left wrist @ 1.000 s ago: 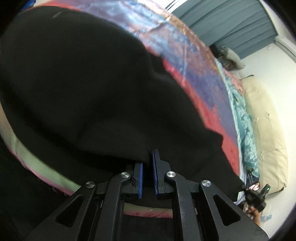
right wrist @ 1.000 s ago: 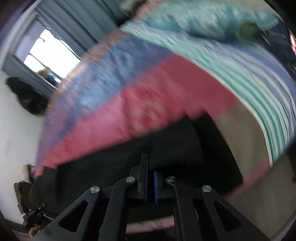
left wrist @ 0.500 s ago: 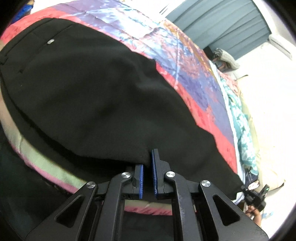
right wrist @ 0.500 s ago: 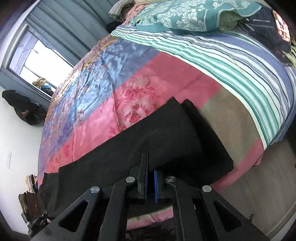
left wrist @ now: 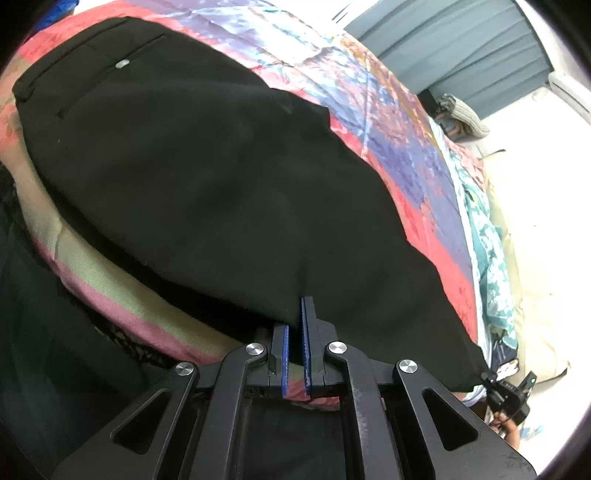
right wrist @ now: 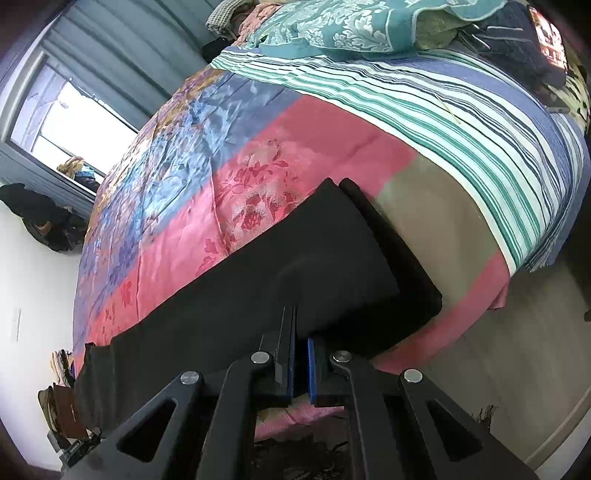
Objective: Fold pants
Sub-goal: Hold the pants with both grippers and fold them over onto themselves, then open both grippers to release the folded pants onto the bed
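Black pants [left wrist: 207, 177] lie flat along the near edge of the bed, waistband and a buttoned back pocket [left wrist: 122, 65] at the far left in the left wrist view. My left gripper [left wrist: 295, 314] is shut on the near edge of the pants around mid-leg. In the right wrist view the leg ends [right wrist: 362, 258] lie one on the other, slightly offset, near the bed's corner. My right gripper [right wrist: 301, 332] is shut on the near edge of the pants by the hems.
The bed has a pink, blue and purple patchwork quilt [right wrist: 177, 192], a striped blanket [right wrist: 424, 103] and teal pillows [right wrist: 332, 29] at the head. Grey curtains [left wrist: 461, 48] and a window [right wrist: 62, 114] stand beyond. Floor [right wrist: 524, 362] shows past the bed corner.
Both grippers have pulled back and lowered with the pants' near edge. The pants have settled flatter on the quilt, and the waistband and pocket have come into view.
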The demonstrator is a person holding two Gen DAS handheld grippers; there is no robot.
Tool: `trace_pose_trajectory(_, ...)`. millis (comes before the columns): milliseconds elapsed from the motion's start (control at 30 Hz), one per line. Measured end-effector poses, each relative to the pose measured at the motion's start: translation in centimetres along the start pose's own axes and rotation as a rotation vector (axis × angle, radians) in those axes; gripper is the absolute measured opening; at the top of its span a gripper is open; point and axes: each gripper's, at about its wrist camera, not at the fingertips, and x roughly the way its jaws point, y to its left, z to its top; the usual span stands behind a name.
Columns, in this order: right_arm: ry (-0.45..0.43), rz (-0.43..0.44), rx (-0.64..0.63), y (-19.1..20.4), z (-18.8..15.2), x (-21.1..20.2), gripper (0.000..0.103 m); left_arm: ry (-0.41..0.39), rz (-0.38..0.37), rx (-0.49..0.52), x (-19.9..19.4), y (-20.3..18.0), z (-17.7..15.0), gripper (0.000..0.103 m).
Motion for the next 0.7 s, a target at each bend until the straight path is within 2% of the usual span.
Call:
trace_pose_trajectory(167,0.082,-0.040,-0.013,-0.6,-0.1,1.4,0.005,0.021,0.016,0.005,0.6,0.1,-0.1,0.004)
trace_pose_trajectory(233,0.124,-0.050,0.035,-1.5,-0.1,2.4,0.005,0.039,0.021,-0.003,0.9,0.3,-0.2,0.004)
trace_pose_trajectory(433,0.149,-0.127,0.003,-1.1,0.1,2.6,0.005,0.047,0.018,0.003,0.9,-0.1,-0.2,0.004)
trace_pose_trajectory(567,0.174,-0.152,0.037,-1.9,0.0,3.2,0.005,0.067,0.028,-0.004,1.4,0.2,-0.2,0.004)
trace_pose_trajectory(700,0.163,-0.192,0.001,-1.3,-0.1,3.3,0.006,0.074,0.050,0.039,1.4,-0.3,-0.2,0.004)
